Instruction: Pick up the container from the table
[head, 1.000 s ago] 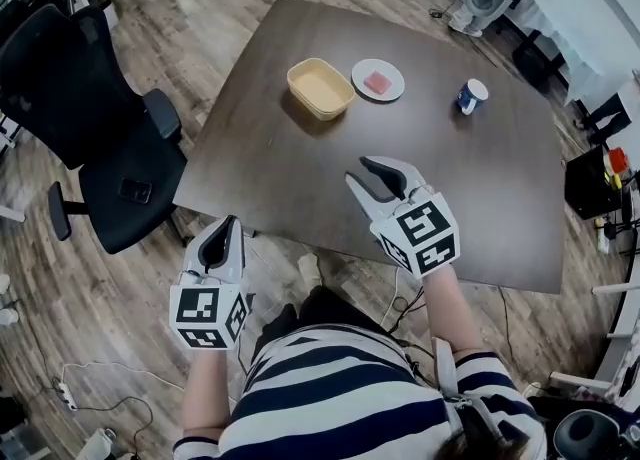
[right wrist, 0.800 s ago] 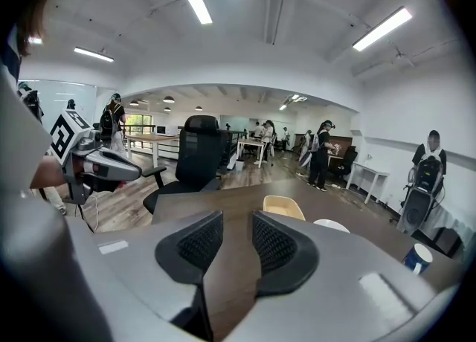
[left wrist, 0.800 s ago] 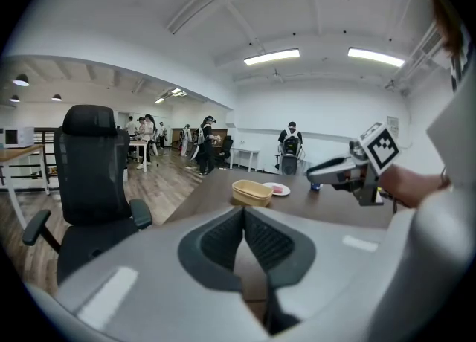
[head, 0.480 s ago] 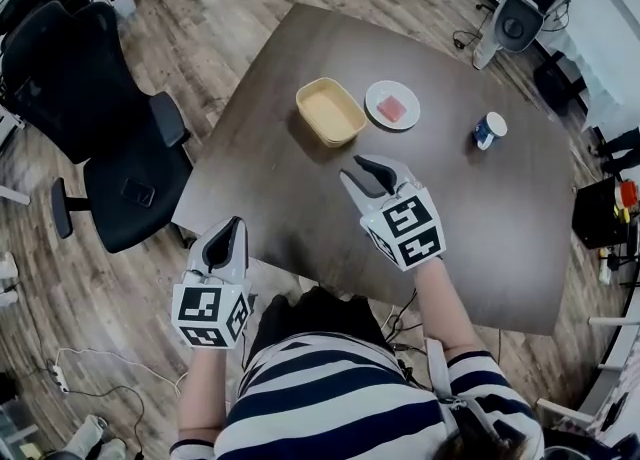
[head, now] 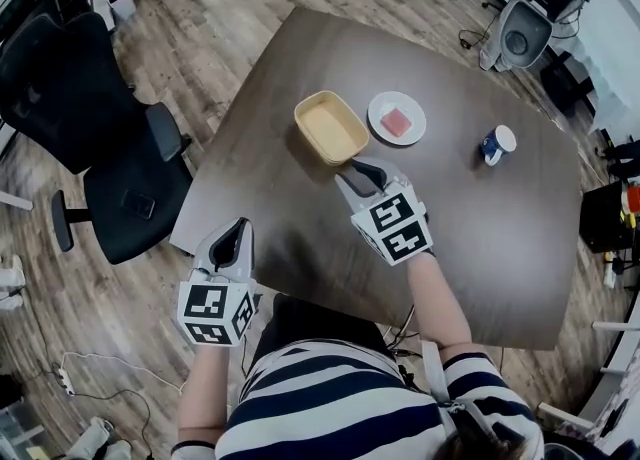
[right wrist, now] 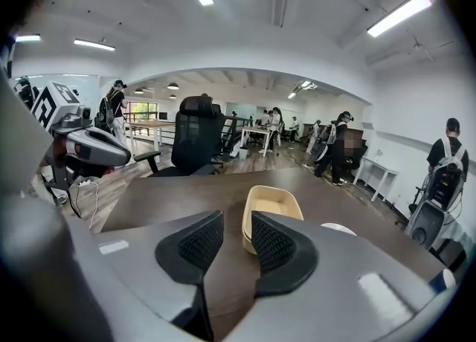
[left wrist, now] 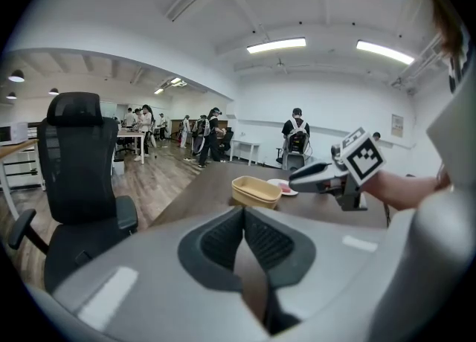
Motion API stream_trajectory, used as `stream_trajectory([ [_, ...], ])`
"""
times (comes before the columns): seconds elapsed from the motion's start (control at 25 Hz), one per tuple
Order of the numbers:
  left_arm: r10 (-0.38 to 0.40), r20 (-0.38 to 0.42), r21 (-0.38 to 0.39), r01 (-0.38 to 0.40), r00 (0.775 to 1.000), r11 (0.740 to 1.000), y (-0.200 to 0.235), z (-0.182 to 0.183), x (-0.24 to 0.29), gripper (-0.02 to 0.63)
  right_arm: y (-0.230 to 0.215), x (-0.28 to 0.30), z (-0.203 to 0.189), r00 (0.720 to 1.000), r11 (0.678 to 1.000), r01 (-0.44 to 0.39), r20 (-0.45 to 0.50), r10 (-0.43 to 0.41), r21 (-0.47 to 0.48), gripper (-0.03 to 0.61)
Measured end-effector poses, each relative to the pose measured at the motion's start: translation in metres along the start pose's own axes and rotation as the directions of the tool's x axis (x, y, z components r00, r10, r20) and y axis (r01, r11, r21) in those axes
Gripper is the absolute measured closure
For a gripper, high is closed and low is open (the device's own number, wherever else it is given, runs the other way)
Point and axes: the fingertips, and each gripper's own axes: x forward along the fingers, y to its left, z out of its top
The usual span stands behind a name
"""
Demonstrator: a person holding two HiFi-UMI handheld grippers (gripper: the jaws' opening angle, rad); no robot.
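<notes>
Here the right gripper [head: 353, 173], ribbed jaws spread, hovers beside the rounded tan container [head: 330, 128]; the left gripper [head: 239, 229] has jaws pressed together.

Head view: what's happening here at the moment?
A person holds a gripper in each hand. The right gripper, jaws apart and empty, is over the table just short of the yellow container. The left gripper hangs at the table's near edge, jaws together. The yellow container sits on the table, not yet grasped.

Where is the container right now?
In the head view, the container sits on the table left of the white plate, just ahead of the open right gripper.
</notes>
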Motion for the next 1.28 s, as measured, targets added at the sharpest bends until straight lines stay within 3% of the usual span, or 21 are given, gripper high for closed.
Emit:
stream_trajectory([
  [0.84,-0.023,-0.072,-0.035,0.021,0.997,0.999,0.018,-0.005,0.076,0.614,-0.014,0.091,-0.016,0.991,0.995,-0.067,-0.118,0.058,-0.074,0.463],
  [1.28,-0.023,-0.100,-0.052,0.018,0.995,0.998,0.027,-0.013,0.096,0.614,-0.021,0.119,-0.027,0.980,0.990,-0.039,-0.199,0.012,-0.136,0.487],
])
